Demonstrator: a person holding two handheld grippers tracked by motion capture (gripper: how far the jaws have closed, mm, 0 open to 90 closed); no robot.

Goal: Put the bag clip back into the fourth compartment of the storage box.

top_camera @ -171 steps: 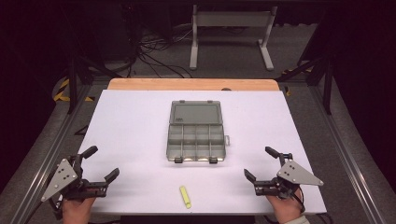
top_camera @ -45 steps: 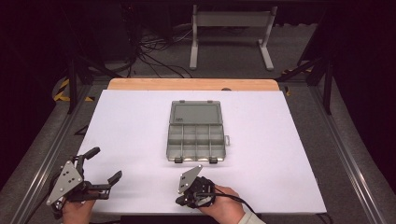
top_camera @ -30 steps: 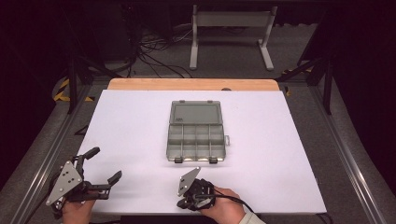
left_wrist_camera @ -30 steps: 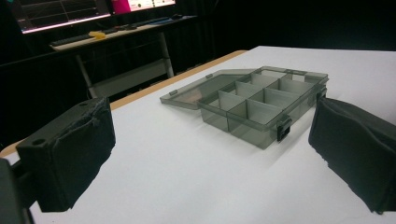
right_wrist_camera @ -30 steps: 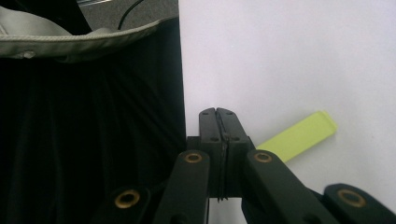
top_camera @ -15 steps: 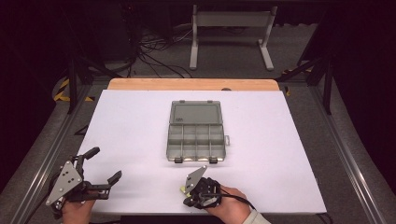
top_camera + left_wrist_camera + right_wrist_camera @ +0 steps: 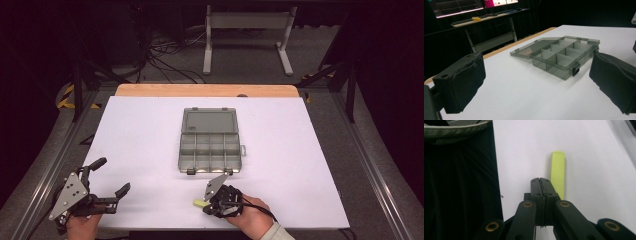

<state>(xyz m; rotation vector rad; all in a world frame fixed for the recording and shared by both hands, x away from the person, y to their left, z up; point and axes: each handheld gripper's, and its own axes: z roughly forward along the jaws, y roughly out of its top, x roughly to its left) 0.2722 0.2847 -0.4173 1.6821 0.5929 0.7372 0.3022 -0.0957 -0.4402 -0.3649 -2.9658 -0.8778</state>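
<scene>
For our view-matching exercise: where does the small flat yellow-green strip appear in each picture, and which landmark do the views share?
High view: small flat yellow-green strip near the table's front edge, left of the right gripper.
Left gripper view: not in it.
Right gripper view: strip upper centre, just right of the shut jaws.
Shared landmark: white tabletop.

I see a white table (image 7: 280, 150), metal stand (image 7: 246, 30) beyond its far edge, cables (image 7: 165, 55) left of that stand
</scene>
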